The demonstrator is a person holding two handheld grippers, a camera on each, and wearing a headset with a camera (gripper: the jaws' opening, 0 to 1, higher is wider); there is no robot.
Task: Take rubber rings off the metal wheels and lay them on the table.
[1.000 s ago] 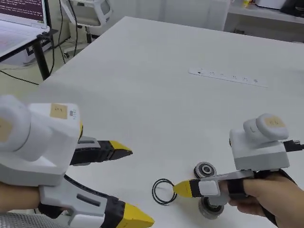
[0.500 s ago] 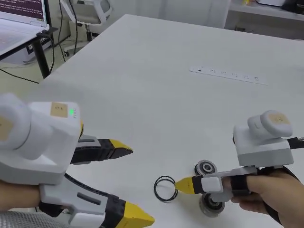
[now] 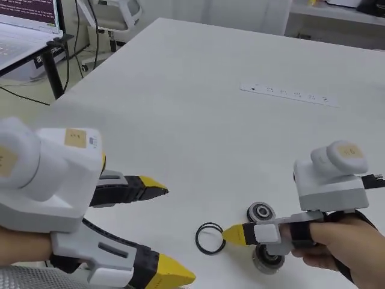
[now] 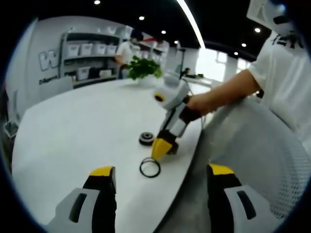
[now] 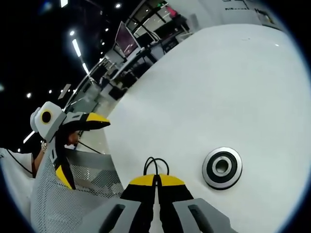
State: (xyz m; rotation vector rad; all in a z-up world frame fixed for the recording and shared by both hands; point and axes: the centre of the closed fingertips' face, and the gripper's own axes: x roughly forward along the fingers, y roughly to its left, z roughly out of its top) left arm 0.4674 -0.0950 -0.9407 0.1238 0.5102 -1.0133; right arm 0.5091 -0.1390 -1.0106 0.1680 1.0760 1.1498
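A thin black rubber ring lies flat on the white table. My right gripper is shut, and its yellow tips pinch the ring's right edge. In the right gripper view the ring loops out from the closed tips. One metal wheel sits just behind the gripper and another lies under its body. The first wheel lies to the right of the jaws. My left gripper hovers open at the near left, holding nothing. Its view shows the ring and a wheel.
A white power strip lies far across the table. A laptop screen and a chair stand beyond the left table edge. The near table edge runs just below both grippers. A person's white shirt is close on the right.
My right gripper has drifted slightly right, and the ring has slid a little with it. The left gripper has stayed put and open.
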